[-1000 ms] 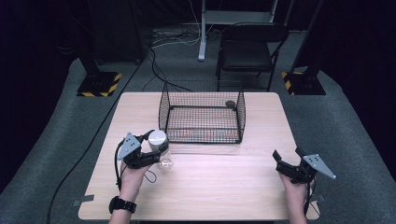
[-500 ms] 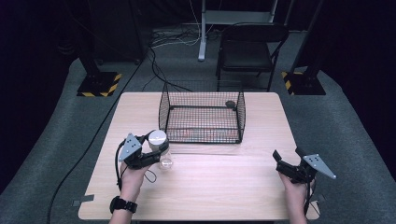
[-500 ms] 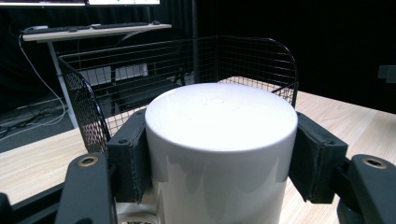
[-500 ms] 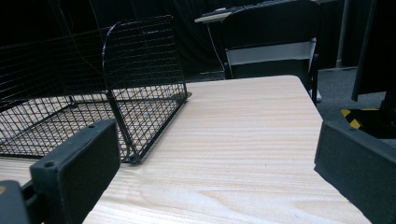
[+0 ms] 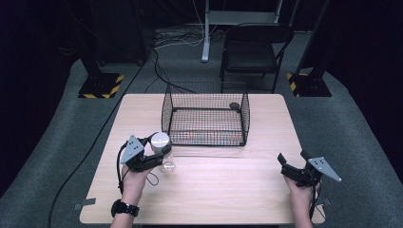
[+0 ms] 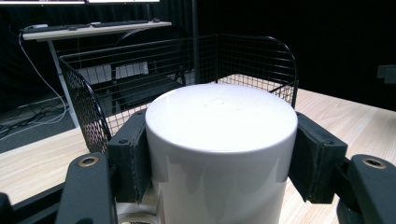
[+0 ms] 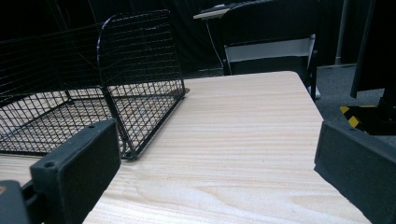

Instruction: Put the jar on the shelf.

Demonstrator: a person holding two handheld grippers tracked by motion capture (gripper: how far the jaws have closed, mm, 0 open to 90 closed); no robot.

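Squeeze just finished on the left: left gripper (image 5: pixel 164 151) now clamped on both sides of the white pot (image 6: pixel 219 140), pads pressed flat against it. Same spot as a second ago, standing on the table (image 5: pixel 228 190) just in front of the wire basket (image 5: pixel 206 118), near its left corner. Right gripper (image 5: pixel 292 160) wide apart, holding nothing, well away on the right. Probably ready for lifting now, maybe into the basket. Tight hold needed on such smooth sides.

Two grippers are being counted, left gripper (image 5: pixel 161 154) and right gripper (image 5: pixel 291 167); one white-capped jar (image 5: pixel 160 141), one wire basket (image 5: pixel 207 118), one table (image 5: pixel 218 190), one chair (image 5: pixel 252 52).
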